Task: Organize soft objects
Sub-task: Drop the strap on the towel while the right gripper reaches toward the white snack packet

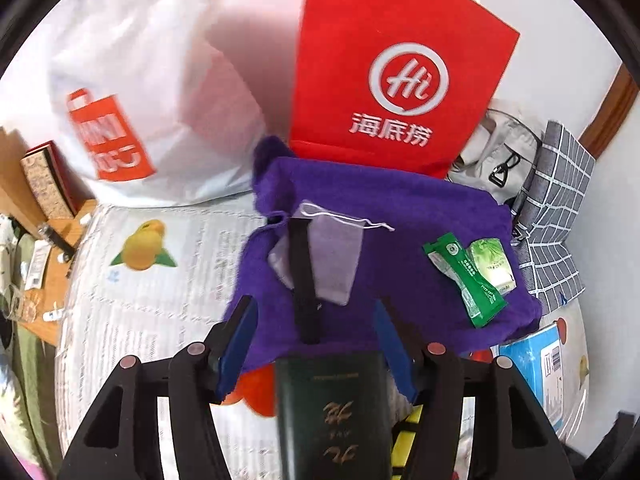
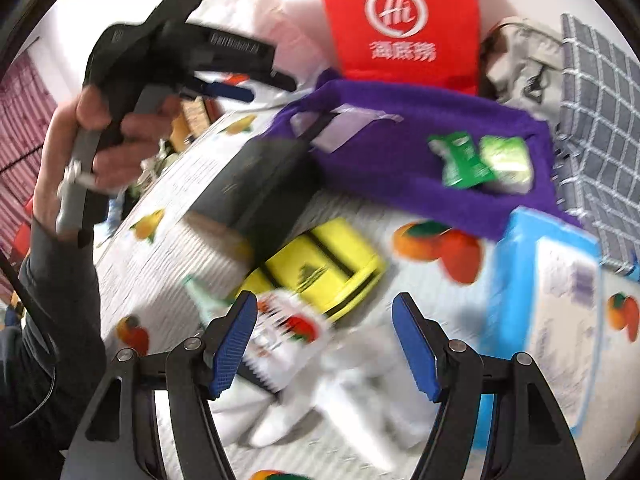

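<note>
A purple towel (image 1: 404, 216) lies on the fruit-print table cover, also in the right wrist view (image 2: 400, 148). On it rest a pale drawstring pouch (image 1: 336, 256), a black strap (image 1: 306, 280) and two green packets (image 1: 476, 276). My left gripper (image 1: 316, 326) is open above the towel's near edge, over a dark green box (image 1: 336, 412). It shows from outside in the right wrist view (image 2: 248, 88), held up at the left. My right gripper (image 2: 324, 328) is open and empty above white cloth (image 2: 320, 396) and a white snack packet (image 2: 280, 336).
A red Haidilao bag (image 1: 396, 68) and a white Miniso bag (image 1: 120, 92) stand behind the towel. A grey bag (image 1: 500, 152) and checked cloth (image 1: 556, 216) lie at the right. A yellow box (image 2: 320, 268) and a blue-white box (image 2: 548, 300) sit nearby.
</note>
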Action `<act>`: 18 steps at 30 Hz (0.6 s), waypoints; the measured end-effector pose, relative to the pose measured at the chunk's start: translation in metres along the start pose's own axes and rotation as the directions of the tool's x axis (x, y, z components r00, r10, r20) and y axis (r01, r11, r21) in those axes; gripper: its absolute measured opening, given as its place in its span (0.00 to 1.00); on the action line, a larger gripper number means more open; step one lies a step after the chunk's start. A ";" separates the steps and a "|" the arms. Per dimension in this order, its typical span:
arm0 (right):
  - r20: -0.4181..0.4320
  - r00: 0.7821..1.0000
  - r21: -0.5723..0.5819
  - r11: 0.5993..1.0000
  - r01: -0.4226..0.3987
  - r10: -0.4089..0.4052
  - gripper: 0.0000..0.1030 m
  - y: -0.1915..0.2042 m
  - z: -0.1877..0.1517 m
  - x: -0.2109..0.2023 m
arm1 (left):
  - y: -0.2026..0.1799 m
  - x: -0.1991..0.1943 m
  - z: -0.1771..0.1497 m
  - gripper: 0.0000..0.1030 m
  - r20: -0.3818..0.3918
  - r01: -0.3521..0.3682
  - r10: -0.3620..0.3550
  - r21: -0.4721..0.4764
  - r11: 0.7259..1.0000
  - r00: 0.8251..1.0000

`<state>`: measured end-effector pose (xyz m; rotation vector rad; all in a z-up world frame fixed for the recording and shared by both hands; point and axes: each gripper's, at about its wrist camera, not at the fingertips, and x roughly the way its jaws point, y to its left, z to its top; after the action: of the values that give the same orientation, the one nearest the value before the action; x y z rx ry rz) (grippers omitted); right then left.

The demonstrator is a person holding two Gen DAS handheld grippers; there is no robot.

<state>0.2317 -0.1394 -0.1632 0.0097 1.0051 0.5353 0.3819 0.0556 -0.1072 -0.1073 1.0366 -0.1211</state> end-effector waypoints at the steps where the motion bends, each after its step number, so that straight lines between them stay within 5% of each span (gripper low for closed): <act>1: -0.004 1.000 -0.006 1.000 -0.007 0.007 0.67 0.003 -0.002 0.002 | 0.003 -0.004 -0.002 0.58 0.004 -0.003 0.003 -0.010 1.000 1.000; 10: -0.025 0.997 -0.091 0.993 0.071 -0.073 0.67 0.030 -0.017 0.029 | 0.023 -0.033 -0.030 0.58 0.023 -0.001 0.002 -0.025 1.000 1.000; 15: -0.015 0.999 -0.062 0.997 0.045 -0.046 0.41 0.027 -0.018 0.022 | 0.036 -0.042 -0.052 0.58 0.022 -0.010 0.011 -0.034 0.999 1.000; 18: 0.000 0.998 -0.070 0.996 0.056 -0.056 0.35 0.029 -0.019 0.016 | 0.043 -0.044 -0.065 0.58 0.016 -0.006 0.007 -0.049 0.999 1.000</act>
<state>0.2112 -0.1118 -0.1790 -0.0815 0.9851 0.5192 0.3061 0.1029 -0.1084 -0.1491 1.0242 -0.0885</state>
